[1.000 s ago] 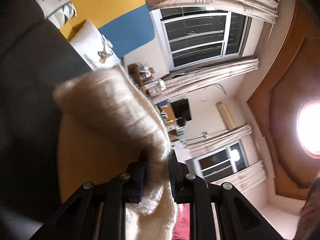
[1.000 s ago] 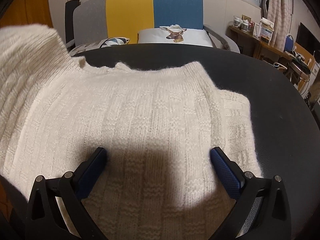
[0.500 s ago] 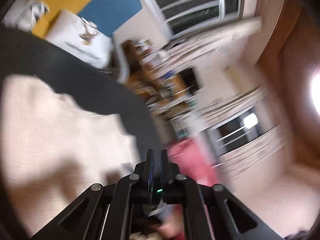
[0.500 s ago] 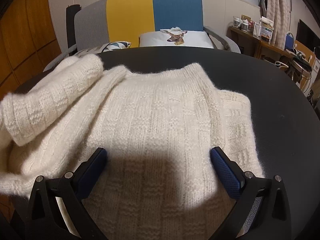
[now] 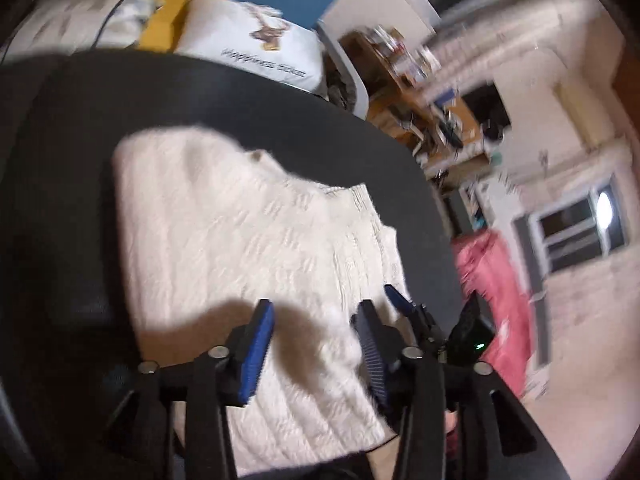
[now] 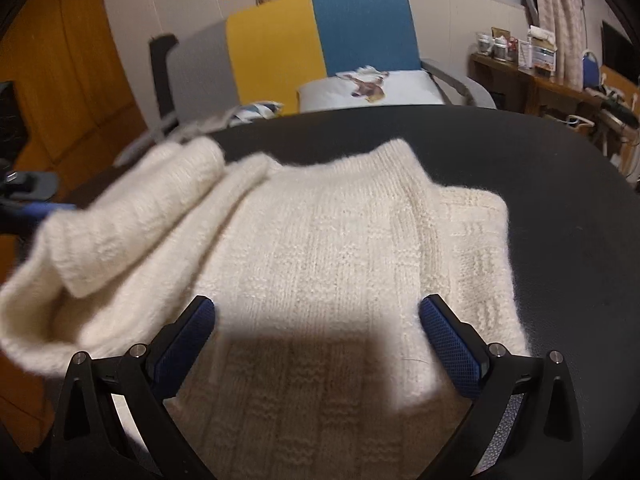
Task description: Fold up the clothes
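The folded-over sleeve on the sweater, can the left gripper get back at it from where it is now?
Probably yes. The left gripper has just been opening, with nothing between its pads, and it hangs over the cream sweater. The sleeve lies on top at that side with nothing over it. The right gripper stands open, clear of it.

Table [image 6: 560, 208] bare right of sweater [image 6: 320, 248]; chair [image 6: 320, 40] behind.

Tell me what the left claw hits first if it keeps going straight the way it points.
Most likely the cream knitted sweater on the black table: the open left claw points down at it with nothing between, though depth is unclear.
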Demonstrator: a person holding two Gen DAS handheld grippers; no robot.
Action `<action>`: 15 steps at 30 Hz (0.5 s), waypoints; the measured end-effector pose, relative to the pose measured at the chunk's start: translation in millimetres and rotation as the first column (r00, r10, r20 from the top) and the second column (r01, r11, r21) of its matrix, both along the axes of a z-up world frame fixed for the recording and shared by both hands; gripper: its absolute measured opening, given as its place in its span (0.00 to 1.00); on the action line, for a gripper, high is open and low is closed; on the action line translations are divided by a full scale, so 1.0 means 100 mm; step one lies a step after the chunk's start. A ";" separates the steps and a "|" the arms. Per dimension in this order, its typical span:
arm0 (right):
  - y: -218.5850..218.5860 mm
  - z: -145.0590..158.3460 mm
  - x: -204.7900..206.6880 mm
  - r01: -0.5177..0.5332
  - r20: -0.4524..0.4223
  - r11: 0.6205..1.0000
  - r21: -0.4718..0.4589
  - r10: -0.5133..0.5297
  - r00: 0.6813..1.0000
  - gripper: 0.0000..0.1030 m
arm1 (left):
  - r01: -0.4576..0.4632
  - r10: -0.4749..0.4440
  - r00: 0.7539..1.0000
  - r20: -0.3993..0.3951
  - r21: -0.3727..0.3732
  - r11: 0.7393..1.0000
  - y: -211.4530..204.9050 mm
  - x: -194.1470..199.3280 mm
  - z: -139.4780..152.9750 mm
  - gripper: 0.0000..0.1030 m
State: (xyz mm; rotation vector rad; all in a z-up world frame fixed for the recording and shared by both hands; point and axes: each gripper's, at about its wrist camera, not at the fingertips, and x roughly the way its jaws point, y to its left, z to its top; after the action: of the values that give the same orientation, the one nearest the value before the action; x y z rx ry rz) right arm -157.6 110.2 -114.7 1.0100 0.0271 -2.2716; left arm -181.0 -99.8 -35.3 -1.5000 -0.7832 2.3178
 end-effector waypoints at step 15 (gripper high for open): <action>-0.02 0.44 0.41 -0.287 -0.105 0.953 -0.097 0.277 0.955 1.00 | 0.257 -0.198 0.952 0.233 -0.261 0.930 0.63 -0.54 -0.18 0.62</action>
State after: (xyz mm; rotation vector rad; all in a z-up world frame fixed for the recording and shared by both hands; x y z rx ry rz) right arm -116.4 108.1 -71.2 0.7897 0.0771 -2.0313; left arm -234.6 -37.2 -53.2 -1.8638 -0.2951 2.1964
